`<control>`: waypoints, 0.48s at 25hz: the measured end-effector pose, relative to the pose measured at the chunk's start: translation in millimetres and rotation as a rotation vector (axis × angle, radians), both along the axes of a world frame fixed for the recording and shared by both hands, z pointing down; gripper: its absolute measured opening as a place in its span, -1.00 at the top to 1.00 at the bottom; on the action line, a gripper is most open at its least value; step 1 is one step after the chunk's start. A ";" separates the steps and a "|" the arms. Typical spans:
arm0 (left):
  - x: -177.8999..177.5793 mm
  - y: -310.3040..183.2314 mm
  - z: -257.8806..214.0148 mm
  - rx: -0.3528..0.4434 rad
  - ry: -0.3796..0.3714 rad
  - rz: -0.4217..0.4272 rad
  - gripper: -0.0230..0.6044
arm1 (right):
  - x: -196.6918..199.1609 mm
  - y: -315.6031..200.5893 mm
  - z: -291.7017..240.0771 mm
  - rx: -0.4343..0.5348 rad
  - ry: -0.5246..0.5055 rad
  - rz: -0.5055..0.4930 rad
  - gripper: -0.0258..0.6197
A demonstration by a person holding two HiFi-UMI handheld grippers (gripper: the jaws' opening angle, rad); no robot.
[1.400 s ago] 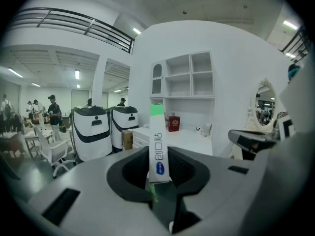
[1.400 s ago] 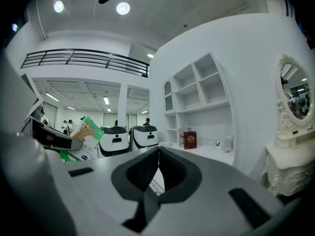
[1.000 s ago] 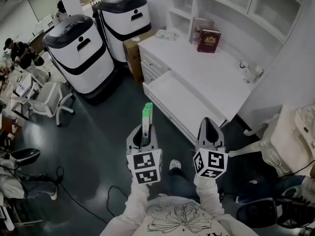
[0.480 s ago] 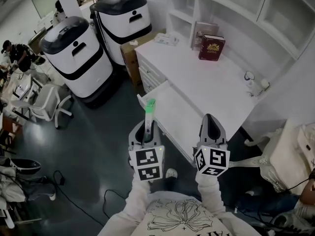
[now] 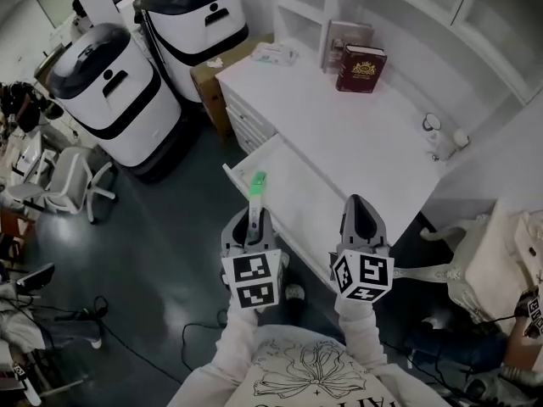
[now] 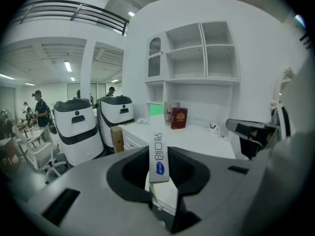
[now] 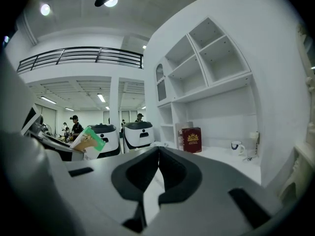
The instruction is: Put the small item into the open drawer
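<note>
A slim white box with a green end [image 5: 255, 190] stands upright in my left gripper [image 5: 253, 216], which is shut on it. In the left gripper view the box [image 6: 158, 149] rises from between the jaws, blue print on its face. The left gripper hovers over the near left corner of the open white drawer [image 5: 299, 189], which juts out from the white desk [image 5: 356, 130]. My right gripper [image 5: 363, 206] is shut and empty, above the drawer's near right part. Seen from the right gripper [image 7: 158, 156], the box's green end [image 7: 89, 141] shows at the left.
A dark red book [image 5: 361, 66] and a mug [image 5: 433, 125] sit on the desk under white shelves. Two large white-and-black machines [image 5: 103, 87] [image 5: 197, 15] and a cardboard box [image 5: 205, 79] stand left of the desk. Chairs [image 5: 61, 181] and floor cables lie further left.
Both grippers and my view have moved forward toward the desk. The box was over the dark floor before and is now over the drawer's corner. Neither grip has changed.
</note>
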State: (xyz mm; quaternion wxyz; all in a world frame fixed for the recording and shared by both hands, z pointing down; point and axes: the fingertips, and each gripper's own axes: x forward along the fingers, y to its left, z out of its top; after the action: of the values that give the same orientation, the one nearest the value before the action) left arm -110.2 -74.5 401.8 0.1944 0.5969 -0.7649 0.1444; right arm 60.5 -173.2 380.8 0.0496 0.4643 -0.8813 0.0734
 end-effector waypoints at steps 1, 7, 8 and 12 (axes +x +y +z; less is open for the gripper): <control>-0.9 -7.8 5.9 -0.007 0.006 0.011 0.65 | -1.4 -6.1 4.4 -0.005 0.003 0.007 0.91; -19.9 -56.8 36.8 -0.086 0.053 0.075 0.65 | -16.1 -46.5 22.2 -0.052 0.022 0.066 0.91; -25.0 -66.4 42.9 -0.096 0.059 0.082 0.65 | -21.0 -55.4 25.2 -0.055 0.022 0.074 0.91; -38.4 -98.1 68.7 -0.156 0.079 0.132 0.65 | -36.3 -80.3 39.3 -0.082 0.040 0.108 0.91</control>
State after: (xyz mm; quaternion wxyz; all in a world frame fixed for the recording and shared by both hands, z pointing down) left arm -148.5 -172.6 470.6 0.2607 0.6341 -0.7022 0.1923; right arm 24.1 -253.5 420.0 0.0819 0.5103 -0.8499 0.1026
